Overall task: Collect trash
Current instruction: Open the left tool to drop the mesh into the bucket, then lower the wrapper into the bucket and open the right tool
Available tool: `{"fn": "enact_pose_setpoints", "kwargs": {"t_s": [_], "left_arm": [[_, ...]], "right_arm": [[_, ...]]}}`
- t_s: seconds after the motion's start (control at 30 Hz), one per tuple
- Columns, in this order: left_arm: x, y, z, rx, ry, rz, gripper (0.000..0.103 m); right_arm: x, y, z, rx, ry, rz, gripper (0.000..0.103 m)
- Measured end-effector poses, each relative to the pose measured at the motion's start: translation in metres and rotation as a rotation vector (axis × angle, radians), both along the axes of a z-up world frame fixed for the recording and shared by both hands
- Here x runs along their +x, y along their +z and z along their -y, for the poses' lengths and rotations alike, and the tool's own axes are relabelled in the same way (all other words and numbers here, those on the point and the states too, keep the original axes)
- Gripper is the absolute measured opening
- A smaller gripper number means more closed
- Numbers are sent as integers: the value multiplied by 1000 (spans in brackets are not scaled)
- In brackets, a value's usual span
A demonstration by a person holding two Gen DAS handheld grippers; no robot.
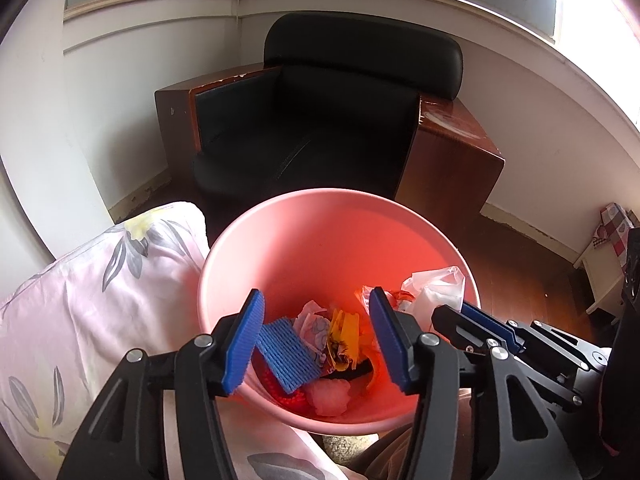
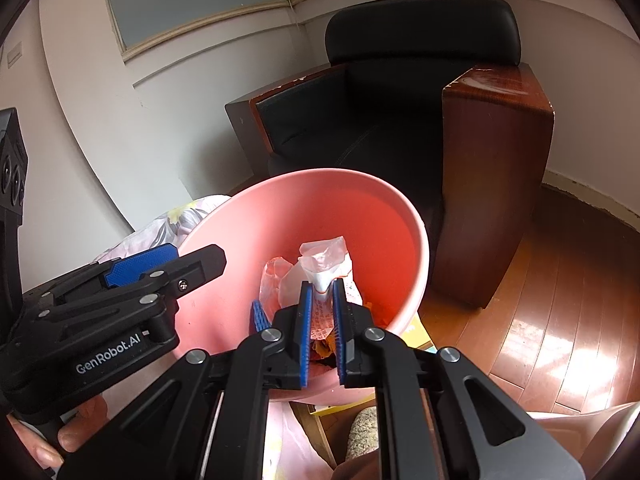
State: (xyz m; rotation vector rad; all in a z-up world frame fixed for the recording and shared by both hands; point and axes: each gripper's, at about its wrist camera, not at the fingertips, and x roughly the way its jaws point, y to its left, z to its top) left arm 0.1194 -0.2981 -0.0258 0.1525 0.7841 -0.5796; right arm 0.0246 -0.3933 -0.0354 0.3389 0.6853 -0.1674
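A pink bin point(image 1: 304, 232) stands below both grippers and holds several scraps. Among them are a blue waffle-textured piece point(image 1: 286, 354), a flowered paper point(image 1: 314, 326) and a yellow-orange wrapper point(image 1: 344, 340). My left gripper point(image 1: 316, 296) hangs open over the bin's near side with nothing between its pads. My right gripper point(image 2: 322, 286) is shut on a crumpled clear-and-white plastic wrapper point(image 2: 324, 264) above the pink bin point(image 2: 280, 216). In the left wrist view the right gripper point(image 1: 476, 314) shows at the bin's right rim with the plastic wrapper point(image 1: 436, 288). The left gripper point(image 2: 160, 266) shows at the left of the right wrist view.
A black armchair point(image 1: 320, 120) with brown wooden sides stands just behind the bin. Pink flowered bedding point(image 1: 100, 300) lies to the bin's left. Wooden floor point(image 2: 560, 300) spreads to the right, with a low white stand point(image 1: 604, 280) by the wall. A person's hand point(image 2: 60, 436) holds the left gripper.
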Motion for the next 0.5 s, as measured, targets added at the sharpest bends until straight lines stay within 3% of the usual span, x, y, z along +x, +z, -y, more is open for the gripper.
{"fn": "enact_pose_setpoints", "kwargs": {"t_s": [0.23,0.5], "left_arm": [[1,2,-2,11,1,26,65],[6,7,-6,0,20,27,67]], "right_arm": [[4,-4,0,1,-1,-9,10],[6,-6,-1,0,-1,-12,10]]}}
